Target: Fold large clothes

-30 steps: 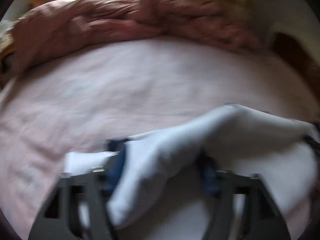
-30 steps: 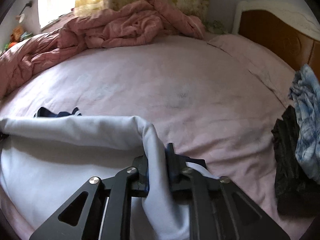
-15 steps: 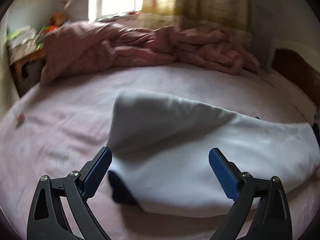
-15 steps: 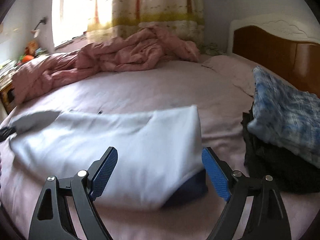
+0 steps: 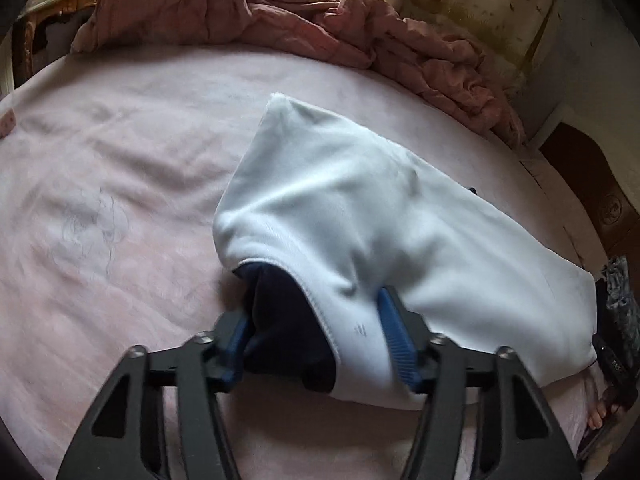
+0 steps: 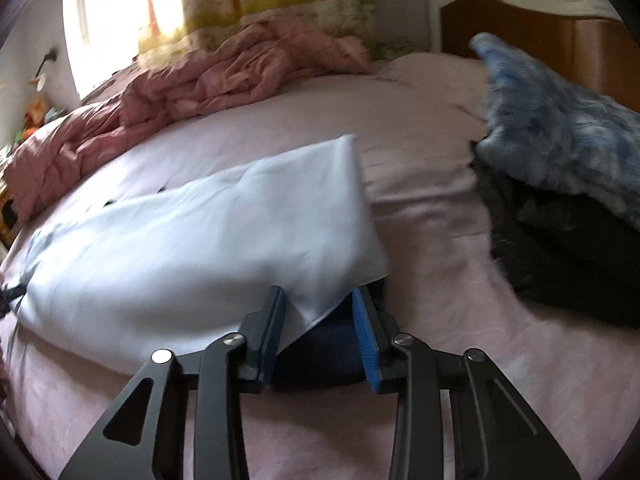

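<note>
A white garment with a navy lining lies folded into a long strip across the pink bed sheet [image 5: 120,160]. In the left wrist view the garment [image 5: 360,208] runs away to the right. My left gripper [image 5: 316,312] is at its near left end, jaws closing, with navy and white cloth bunched between the blue pads [image 5: 396,340]. In the right wrist view the garment [image 6: 200,232] stretches off to the left. My right gripper [image 6: 320,312] is at its near right corner, jaws closing, both pads [image 6: 364,328] against the white and navy layers.
A crumpled pink duvet [image 6: 220,80] lies along the far side of the bed under a curtained window. A blue plaid garment [image 6: 560,140] rests on a black clothes pile [image 6: 560,248] at the right, before a wooden headboard [image 6: 540,20]. A person's fingers [image 5: 596,416] show at the lower right.
A second ago both grippers held a raised fold; half a second ago they stood open over the laid-down garment. Both have since moved onto its near edge and closed on the cloth.
</note>
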The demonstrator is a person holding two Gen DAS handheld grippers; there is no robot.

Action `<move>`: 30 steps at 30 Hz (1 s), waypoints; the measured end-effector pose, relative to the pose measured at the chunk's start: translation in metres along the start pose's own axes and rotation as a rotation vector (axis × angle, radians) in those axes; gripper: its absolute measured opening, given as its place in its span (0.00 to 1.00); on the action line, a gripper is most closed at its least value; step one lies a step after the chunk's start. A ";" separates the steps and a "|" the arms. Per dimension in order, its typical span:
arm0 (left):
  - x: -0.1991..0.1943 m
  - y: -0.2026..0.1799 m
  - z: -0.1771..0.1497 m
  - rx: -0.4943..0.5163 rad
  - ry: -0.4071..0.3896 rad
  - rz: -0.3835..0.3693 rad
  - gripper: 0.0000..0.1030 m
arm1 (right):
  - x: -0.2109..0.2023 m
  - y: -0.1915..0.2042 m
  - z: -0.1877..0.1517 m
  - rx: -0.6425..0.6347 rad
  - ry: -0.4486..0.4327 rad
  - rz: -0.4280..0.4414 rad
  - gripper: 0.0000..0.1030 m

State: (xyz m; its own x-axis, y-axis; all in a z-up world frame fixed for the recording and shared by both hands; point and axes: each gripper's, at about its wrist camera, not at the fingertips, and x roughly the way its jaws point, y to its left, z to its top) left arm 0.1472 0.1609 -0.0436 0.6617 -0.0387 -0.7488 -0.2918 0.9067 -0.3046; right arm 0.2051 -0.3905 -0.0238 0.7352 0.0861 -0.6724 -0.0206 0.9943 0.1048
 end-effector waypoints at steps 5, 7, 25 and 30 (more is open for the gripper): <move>-0.029 -0.013 -0.014 0.015 -0.094 0.041 0.18 | -0.004 -0.022 -0.006 0.081 0.004 0.027 0.45; -0.037 -0.017 -0.018 0.022 -0.109 0.061 0.16 | -0.004 -0.028 -0.006 0.100 0.008 0.043 0.45; -0.101 -0.101 -0.048 0.274 -0.299 0.041 0.58 | -0.077 0.014 -0.005 0.036 -0.095 0.013 0.35; -0.069 -0.142 -0.036 0.313 -0.166 -0.102 0.44 | -0.100 0.064 0.007 -0.039 -0.113 0.191 0.32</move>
State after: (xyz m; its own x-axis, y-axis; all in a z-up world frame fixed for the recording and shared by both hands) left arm 0.1184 0.0198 0.0300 0.7871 -0.0900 -0.6103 -0.0101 0.9873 -0.1587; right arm 0.1350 -0.3362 0.0552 0.7866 0.2677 -0.5564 -0.1915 0.9625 0.1922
